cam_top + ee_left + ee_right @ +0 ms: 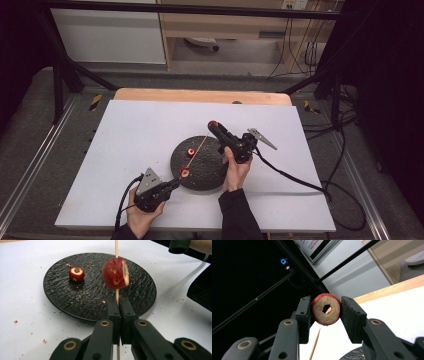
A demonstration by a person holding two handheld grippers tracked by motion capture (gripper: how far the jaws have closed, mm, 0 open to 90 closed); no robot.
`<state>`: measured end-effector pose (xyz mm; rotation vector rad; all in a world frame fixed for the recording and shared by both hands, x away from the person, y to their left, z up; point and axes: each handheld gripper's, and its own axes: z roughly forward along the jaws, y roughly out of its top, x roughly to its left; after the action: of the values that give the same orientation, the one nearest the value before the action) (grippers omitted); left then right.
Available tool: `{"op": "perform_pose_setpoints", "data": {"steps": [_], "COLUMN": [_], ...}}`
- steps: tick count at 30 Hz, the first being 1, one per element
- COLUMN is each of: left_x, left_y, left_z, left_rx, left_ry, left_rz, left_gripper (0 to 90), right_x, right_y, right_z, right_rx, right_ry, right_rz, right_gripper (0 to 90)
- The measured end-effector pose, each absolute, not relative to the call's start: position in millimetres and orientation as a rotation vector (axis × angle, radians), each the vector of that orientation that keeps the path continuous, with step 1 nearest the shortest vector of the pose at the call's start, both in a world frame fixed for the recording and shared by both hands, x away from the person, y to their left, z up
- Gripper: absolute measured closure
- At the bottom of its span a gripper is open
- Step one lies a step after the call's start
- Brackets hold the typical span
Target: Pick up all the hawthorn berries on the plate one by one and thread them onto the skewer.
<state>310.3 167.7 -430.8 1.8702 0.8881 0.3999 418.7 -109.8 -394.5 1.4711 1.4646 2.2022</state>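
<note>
Step in hand, as judged: threading a cored fruit slice onto a wooden skewer. To do it well, the hole in the slice should be lined up with the skewer's free point before pushing, and the skewer kept steady.

Left tool: jaws pressed together, pinching the skewer near its lower end; one red fruit piece is already threaded just above the jaws.

Right tool: jaws partly spread, pinching a holed slice flat-faced between them, at centre of the right gripper view, near the skewer tip.

A third piece lies on the black plate, on the worktop, upper left in the left gripper view
</note>
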Motion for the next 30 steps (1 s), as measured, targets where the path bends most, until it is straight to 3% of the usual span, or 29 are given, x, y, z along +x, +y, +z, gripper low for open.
{"op": "perform_pose_setpoints", "data": {"steps": [30], "left_x": [319.7], "left_y": [147.6], "left_z": [-424.3], "left_rx": [1.823], "left_ry": [0.934], "left_rz": [0.395], "left_gripper": [88.3], "right_x": [412.7], "right_y": [-103.4], "right_z": [-403.4], "right_rx": [1.47], "right_ry": [1.479], "right_rz": [2.215], "right_gripper": [61.9]}}
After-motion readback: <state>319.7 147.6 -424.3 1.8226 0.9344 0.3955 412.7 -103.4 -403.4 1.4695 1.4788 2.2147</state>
